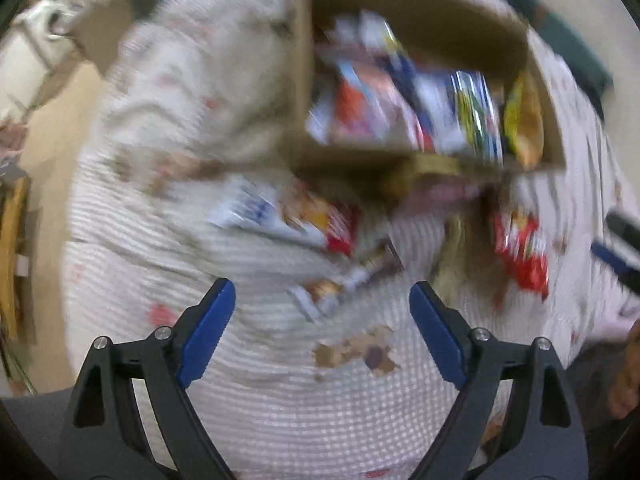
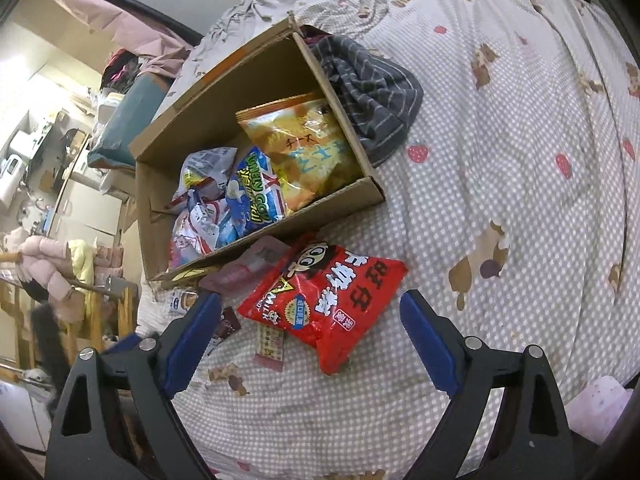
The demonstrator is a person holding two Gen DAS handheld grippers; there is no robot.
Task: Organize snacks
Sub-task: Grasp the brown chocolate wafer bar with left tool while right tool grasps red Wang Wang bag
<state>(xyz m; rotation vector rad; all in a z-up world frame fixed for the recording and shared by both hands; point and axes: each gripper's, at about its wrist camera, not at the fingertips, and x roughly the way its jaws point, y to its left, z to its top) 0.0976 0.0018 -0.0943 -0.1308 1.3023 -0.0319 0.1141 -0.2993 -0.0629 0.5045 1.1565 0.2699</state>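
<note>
Now, with both the left tongs [image 1: 322, 300] and right tongs [image 2: 310, 312] released and empty above the bed [image 2: 500, 200], settle the right pair squarely over the red snack bag [image 2: 324, 304] lying just beside the cardboard box [image 2: 224, 92], clench mid-bag, then lift it in.

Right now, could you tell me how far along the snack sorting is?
Done: several packets, including a yellow chip bag, already sit in the cardboard box. In hand: nothing; the left gripper and right gripper are both open. Left: the red snack bag, a small wafer pack and other loose packets on the bedspread.
</note>
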